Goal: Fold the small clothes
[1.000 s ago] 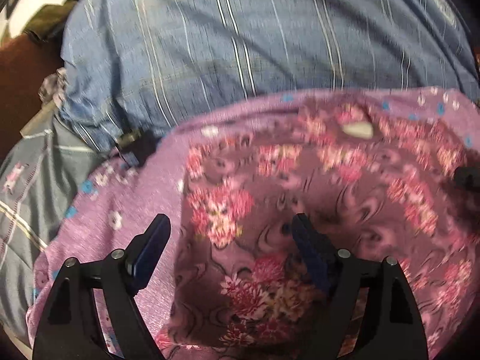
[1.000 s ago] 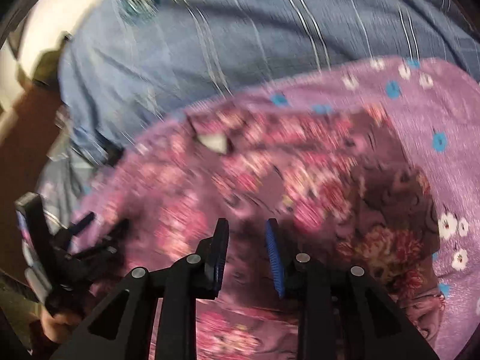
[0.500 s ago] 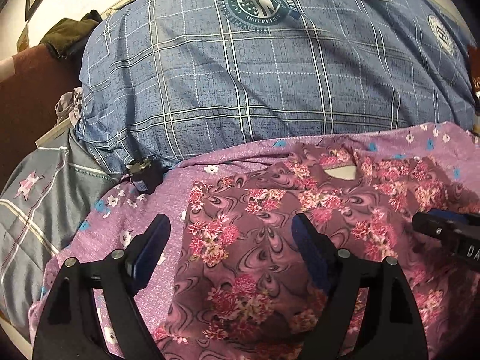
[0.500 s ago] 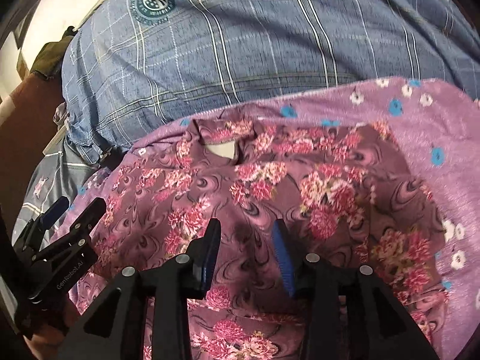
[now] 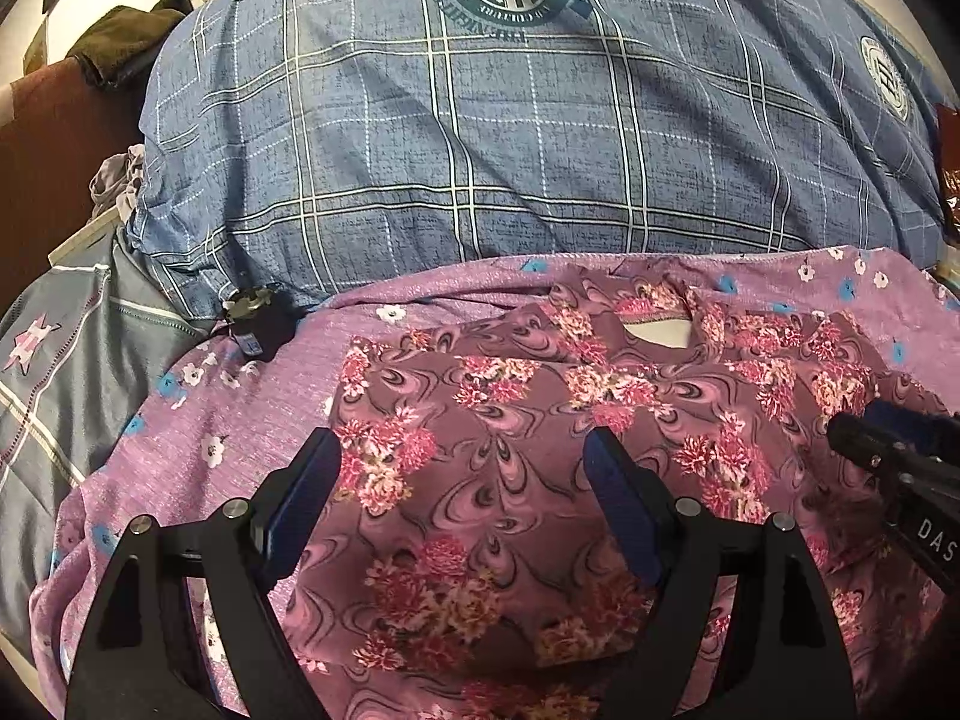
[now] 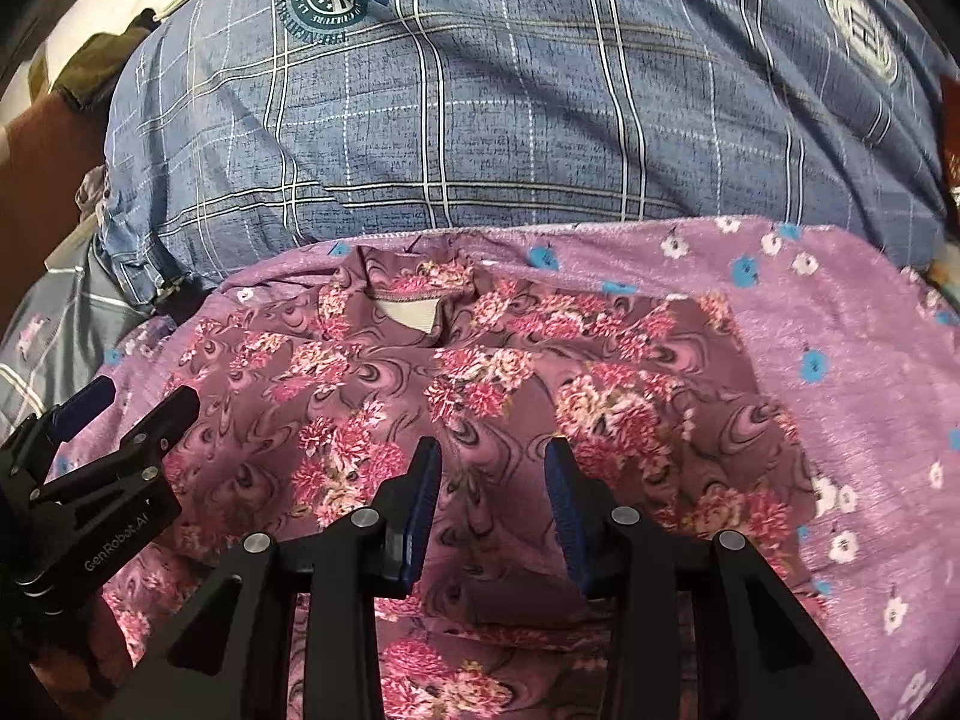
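Left gripper (image 5: 459, 444): hovered low over the left half of a flowered top (image 5: 510, 420), fingers spread wide, nothing pinched. Probably kept open that way to be ready for a hem or side edge. Right gripper (image 6: 492, 447): hovered over the right half of the same top, fingers parted by a narrower gap, gripping no cloth as far as could be seen. Held side by side and pointing the same way, likely so that both sides of the top could be lifted together for an even fold.

Behind everything, filling the upper half of both views: big blue checked pillow (image 5: 510, 150) with round printed badges, rose like a wall just past the work area. Below it: purple blanket (image 5: 240, 408) dotted with small white and blue flowers, spread as the folding surface and butted against the foot of the pillow.

On the blanket: task garment, a plum top with pink blossoms, lay flat and face up, collar toward the pillow, lower part toward the grippers. Looked smoothed out and not yet folded; judged an early stage, a first fold to come.

At far left: grey striped cloth (image 5: 60, 360), tucked beside the blanket. Small black object (image 5: 258, 324), unidentifiable, sat where pillow and blanket met. Smallest: pale neck opening (image 5: 657, 333) of the top, marking its centre line.
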A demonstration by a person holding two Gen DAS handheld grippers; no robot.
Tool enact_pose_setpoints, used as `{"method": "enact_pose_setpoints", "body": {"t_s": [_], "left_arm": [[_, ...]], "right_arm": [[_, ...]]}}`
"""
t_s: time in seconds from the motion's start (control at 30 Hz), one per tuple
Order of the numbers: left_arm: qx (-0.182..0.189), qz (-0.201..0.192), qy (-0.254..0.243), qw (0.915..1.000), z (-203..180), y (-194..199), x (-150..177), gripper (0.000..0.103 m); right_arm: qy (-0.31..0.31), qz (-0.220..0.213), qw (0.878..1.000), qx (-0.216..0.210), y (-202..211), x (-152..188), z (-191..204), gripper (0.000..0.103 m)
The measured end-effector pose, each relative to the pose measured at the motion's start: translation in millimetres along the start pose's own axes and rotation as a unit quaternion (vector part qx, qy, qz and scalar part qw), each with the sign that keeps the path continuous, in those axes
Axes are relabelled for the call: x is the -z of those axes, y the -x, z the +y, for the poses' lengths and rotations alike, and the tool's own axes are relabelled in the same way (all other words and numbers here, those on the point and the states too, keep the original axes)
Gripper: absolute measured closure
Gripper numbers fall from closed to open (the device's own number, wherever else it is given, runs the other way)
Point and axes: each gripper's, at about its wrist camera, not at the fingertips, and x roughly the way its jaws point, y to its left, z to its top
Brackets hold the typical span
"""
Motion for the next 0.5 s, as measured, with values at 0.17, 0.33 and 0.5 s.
{"method": "enact_pose_setpoints", "body": {"t_s": [0.17, 0.33, 0.5], "left_arm": [[0.002, 0.004, -0.002, 1.0000, -4.7, -0.9, 0.7, 0.020], [0.001, 0.008, -0.009, 0.9999, -10.3, -4.5, 2.4, 0.019], [-0.002, 0.025, -0.019, 0.9995, -14.9, -14.0, 6.8, 0.019]], "right_arm": [[0.016, -0.009, 1.000, 0.017, 5.6, -0.2, 2.9, 0.065], [0.017, -0.013, 1.000, 0.023, 7.8, -0.3, 0.7, 0.065], [0.015, -0.011, 0.999, 0.029, 7.1, 0.2, -1.5, 0.065]]}}
